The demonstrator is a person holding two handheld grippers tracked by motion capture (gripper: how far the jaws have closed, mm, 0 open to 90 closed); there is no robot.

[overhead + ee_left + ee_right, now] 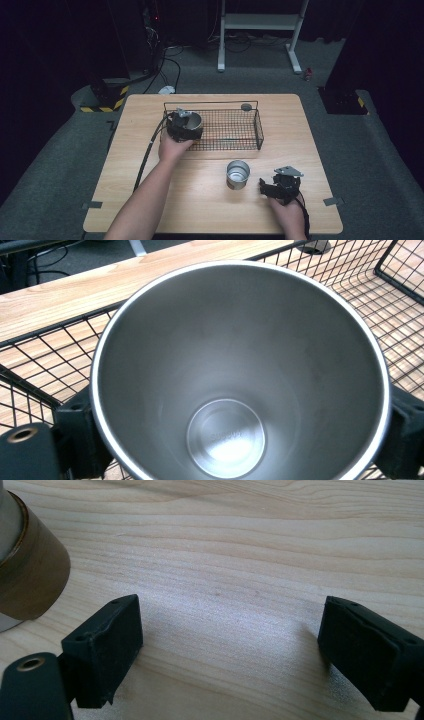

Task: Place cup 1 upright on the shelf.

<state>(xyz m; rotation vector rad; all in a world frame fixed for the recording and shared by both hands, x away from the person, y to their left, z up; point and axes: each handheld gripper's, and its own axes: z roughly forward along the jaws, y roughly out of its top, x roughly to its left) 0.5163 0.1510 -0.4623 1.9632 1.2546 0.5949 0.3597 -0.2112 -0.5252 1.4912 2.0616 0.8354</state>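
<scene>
Here the left gripper (184, 126) sets a cup (240, 370) into the basket (258, 131), upper left.
Its jaws flank the cup, grip unclear; lift straight off. Right gripper (230, 645) spread, idle.

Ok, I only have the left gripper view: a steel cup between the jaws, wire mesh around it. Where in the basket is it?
Observer: At the left end of the wire basket; the cup sits upright between the left gripper jaws.
Operator: Any cups left outside?
Observer: One second steel cup, upright on the table in front of the basket.
Operator: And the right gripper?
Observer: The right gripper is low over the table just right of that cup, jaws open with nothing between them.
</scene>
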